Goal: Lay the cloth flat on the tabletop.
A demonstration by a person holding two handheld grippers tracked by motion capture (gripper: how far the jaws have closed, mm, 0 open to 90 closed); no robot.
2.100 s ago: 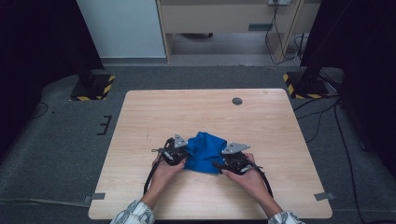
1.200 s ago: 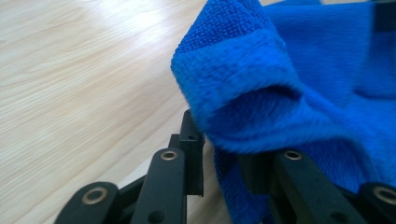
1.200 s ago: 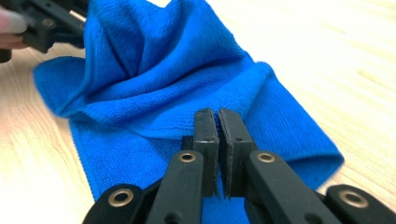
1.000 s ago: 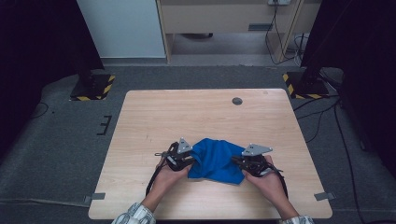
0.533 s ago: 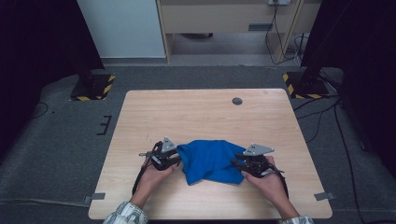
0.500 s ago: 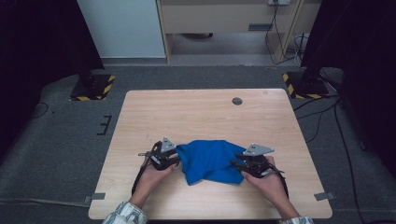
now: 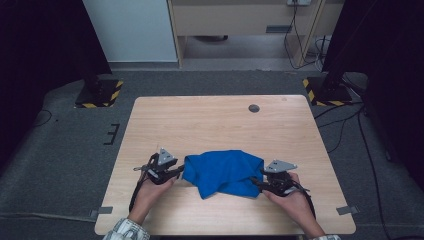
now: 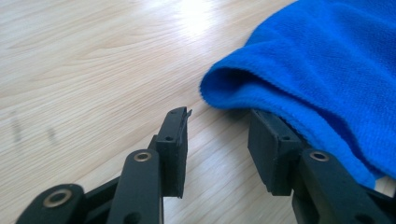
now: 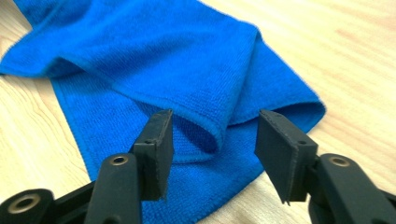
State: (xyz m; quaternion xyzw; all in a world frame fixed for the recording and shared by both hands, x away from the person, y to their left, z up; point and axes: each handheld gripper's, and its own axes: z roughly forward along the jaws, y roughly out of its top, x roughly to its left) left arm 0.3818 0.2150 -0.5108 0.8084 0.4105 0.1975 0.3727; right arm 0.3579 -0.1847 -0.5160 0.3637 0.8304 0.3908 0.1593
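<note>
A blue cloth (image 7: 223,172) lies loosely folded on the wooden table (image 7: 210,120), near its front edge. My left gripper (image 7: 176,171) sits at the cloth's left edge, open; in the left gripper view a rolled hem of the blue cloth (image 8: 327,70) drapes over one of its fingers (image 8: 273,149), and bare wood shows in the gap of the left gripper (image 8: 218,140). My right gripper (image 7: 256,182) is at the cloth's right end, open. In the right gripper view a fold of the blue cloth (image 9: 187,65) lies between the spread jaws of the right gripper (image 9: 212,144).
A small dark round hole (image 7: 254,108) sits in the tabletop at the back right. Grey carpet (image 7: 65,140) surrounds the table, with black stands on yellow-striped bases (image 7: 97,95) at the back corners. The person's hands (image 7: 295,205) reach in from the front edge.
Both grippers moved apart, spreading the bunched cloth wider. The left gripper slid left and let go of the cloth's edge; the right shifted right and opened.
</note>
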